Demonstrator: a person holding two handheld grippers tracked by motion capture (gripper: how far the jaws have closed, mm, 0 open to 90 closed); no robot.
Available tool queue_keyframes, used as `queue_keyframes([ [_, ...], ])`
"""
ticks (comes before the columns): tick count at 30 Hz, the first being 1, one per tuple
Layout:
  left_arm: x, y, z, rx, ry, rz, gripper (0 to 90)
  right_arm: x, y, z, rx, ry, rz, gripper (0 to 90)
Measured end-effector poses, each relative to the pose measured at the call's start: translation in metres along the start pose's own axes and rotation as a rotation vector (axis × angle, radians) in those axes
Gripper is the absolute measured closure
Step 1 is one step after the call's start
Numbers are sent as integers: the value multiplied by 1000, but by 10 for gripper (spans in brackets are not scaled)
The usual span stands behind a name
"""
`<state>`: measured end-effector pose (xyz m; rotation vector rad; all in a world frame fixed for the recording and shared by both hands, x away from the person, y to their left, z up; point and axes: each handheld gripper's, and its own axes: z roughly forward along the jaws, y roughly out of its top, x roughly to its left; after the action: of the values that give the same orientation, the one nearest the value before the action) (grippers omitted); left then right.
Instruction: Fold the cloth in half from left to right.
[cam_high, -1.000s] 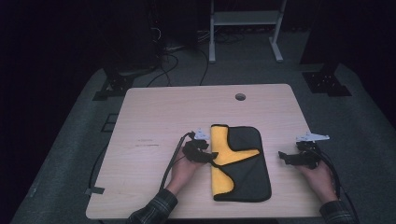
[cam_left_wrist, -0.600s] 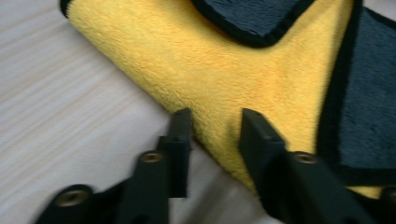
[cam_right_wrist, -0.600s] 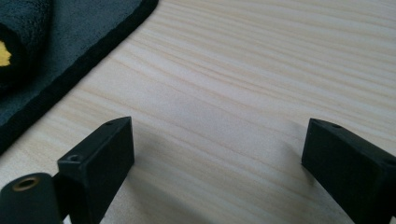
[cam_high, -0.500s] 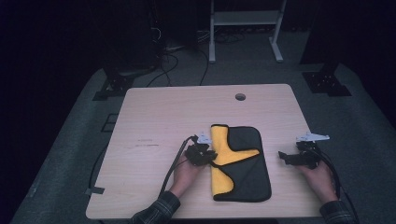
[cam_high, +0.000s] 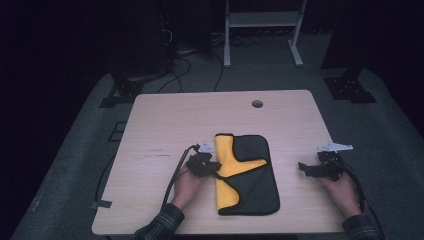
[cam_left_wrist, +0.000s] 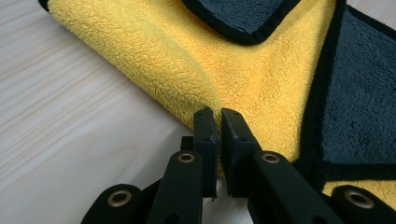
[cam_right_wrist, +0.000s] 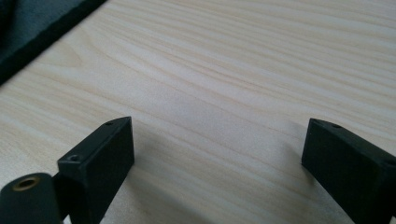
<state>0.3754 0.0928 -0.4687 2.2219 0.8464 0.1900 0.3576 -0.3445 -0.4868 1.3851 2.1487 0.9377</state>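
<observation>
Yellow-and-dark-grey microfibre cloth (cam_high: 245, 172) lies flat on the near middle of the light wood table (cam_high: 200, 120), long side running away from the person. Yellow inner face is turned up along the cloth's left edge and in a folded-over flap across its upper half; the rest shows dark grey with black binding.

Left gripper (cam_high: 216, 167) sits at the cloth's left edge, about halfway along it, held low over the tabletop. In the left gripper view its jaws are nearly together, pinched on the rolled yellow edge (cam_left_wrist: 187, 84) of the cloth, only a thin slit between the pads. Left hand (cam_high: 187, 187) behind it, plaid sleeve at the table's near edge.

Right gripper (cam_high: 306, 169) rests well apart from the cloth, near the table's right edge, pointing left toward it. In the right gripper view its jaws stand wide apart over bare wood, nothing between them; the cloth's dark bound edge (cam_right_wrist: 42, 32) shows at upper left.
</observation>
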Motion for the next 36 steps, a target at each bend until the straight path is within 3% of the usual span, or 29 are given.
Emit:
queue_keyframes([
  [11,27,-20,-26,5,52,-42,848,0,0,0,-1,3,-5,82],
  [14,29,-25,-30,-10,55,-41,821,0,-1,-1,-1,4,-4,82],
  [21,42,-34,-53,-44,64,-62,443,0,-1,-1,-2,7,-12,80],
  [25,45,-45,-69,-55,103,-45,282,0,0,-1,0,13,-19,82],
  [31,43,-64,-79,-14,137,-11,108,5,7,-7,-40,64,-27,130],
  [36,40,-79,-83,25,147,-2,24,15,16,-9,-43,86,-53,130],
])
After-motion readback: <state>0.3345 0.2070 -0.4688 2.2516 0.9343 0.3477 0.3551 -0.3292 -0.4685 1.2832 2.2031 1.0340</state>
